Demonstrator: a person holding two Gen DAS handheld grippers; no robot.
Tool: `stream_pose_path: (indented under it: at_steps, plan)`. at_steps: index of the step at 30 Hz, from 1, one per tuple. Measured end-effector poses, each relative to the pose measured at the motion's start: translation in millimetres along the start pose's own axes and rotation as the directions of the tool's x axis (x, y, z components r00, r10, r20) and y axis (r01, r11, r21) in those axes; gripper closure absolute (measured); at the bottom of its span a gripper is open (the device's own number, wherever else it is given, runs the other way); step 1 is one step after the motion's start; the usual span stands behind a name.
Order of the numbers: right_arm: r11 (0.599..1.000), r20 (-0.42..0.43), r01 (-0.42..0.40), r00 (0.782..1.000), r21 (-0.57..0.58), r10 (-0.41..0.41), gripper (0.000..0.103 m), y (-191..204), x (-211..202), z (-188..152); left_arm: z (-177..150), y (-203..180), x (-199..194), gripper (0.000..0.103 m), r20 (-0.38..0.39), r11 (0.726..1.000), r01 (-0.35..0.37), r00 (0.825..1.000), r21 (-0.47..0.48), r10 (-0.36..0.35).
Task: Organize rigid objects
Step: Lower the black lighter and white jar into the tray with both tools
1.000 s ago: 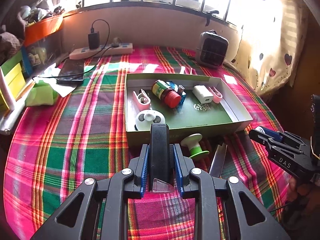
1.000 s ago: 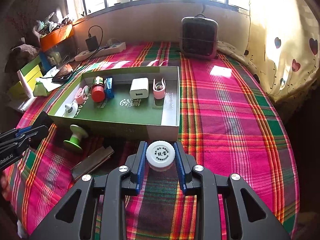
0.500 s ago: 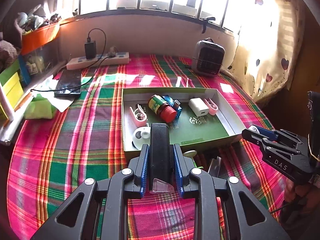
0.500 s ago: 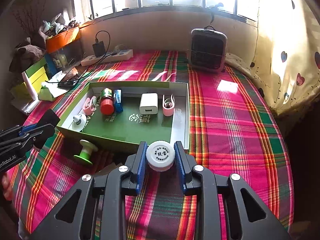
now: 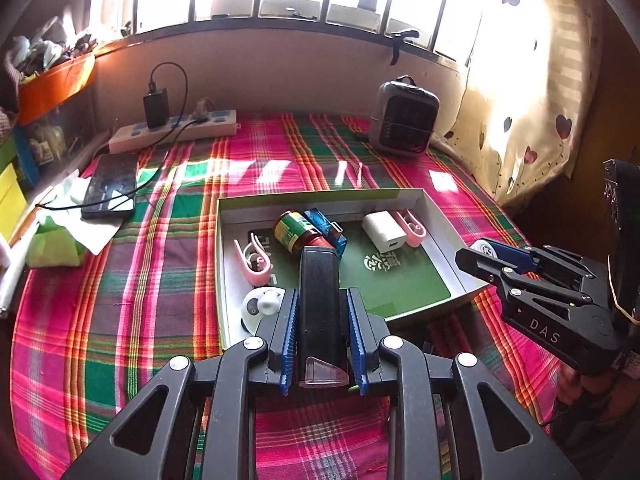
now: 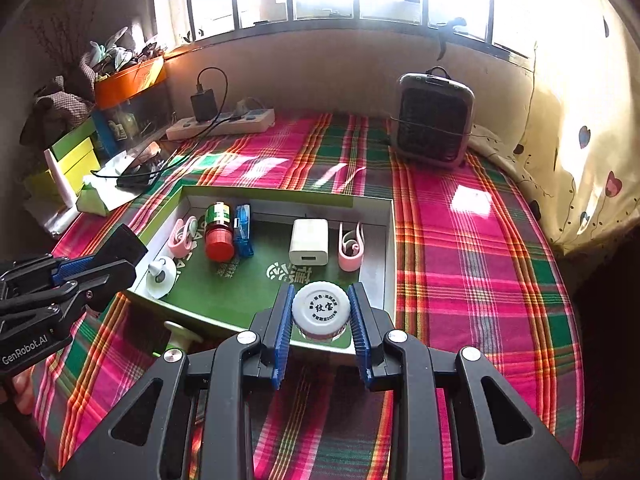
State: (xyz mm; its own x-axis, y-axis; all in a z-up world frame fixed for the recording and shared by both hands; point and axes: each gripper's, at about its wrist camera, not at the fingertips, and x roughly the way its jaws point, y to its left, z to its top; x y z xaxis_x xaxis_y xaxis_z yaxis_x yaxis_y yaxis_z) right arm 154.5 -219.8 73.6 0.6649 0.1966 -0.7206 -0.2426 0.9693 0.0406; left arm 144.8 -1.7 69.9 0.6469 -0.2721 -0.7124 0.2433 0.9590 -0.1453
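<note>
My left gripper [image 5: 320,332] is shut on a black rectangular bar [image 5: 318,300], held above the near-left edge of the green box [image 5: 320,194]. Over the box's near-right wall [image 6: 390,248], my right gripper [image 6: 320,320] is shut on a white round-capped jar [image 6: 320,308]. Inside the box lie a red-capped bottle [image 6: 218,232], a blue item [image 6: 243,230], a white charger [image 6: 309,242], two pink clips [image 6: 351,248] [image 6: 182,238] and a white round piece [image 6: 162,276]. A green spool [image 6: 180,334] shows partly by the box's front wall.
A grey heater [image 5: 402,120] stands at the back right. A power strip [image 5: 172,134] with a plugged charger, a phone [image 5: 110,186] and a green tissue pack [image 5: 52,240] lie at the left. A curtain [image 6: 580,140] hangs on the right. Plaid cloth covers the table.
Both grippers have risen and advanced toward the box with their objects still held. The green spool and metal strip have slid out of sight under the left gripper.
</note>
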Motion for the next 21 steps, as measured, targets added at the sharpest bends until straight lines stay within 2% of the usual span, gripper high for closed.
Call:
stream_pose_path:
  at_steps: [5, 21]
  plan:
    - [1.000, -0.007, -0.004, 1.000, 0.001, 0.004, 0.074, -1.8, 9.9, 9.5, 7.2, 1.2, 10.3, 0.081, -0.020, 0.999, 0.037, 0.999, -0.012, -0.038]
    - [1.000, -0.058, -0.021, 0.998, -0.003, 0.021, 0.074, -3.1, 49.0, 17.8, 21.5, -10.5, 45.1, 0.081, -0.068, 0.997, 0.055, 0.996, 0.055, -0.051]
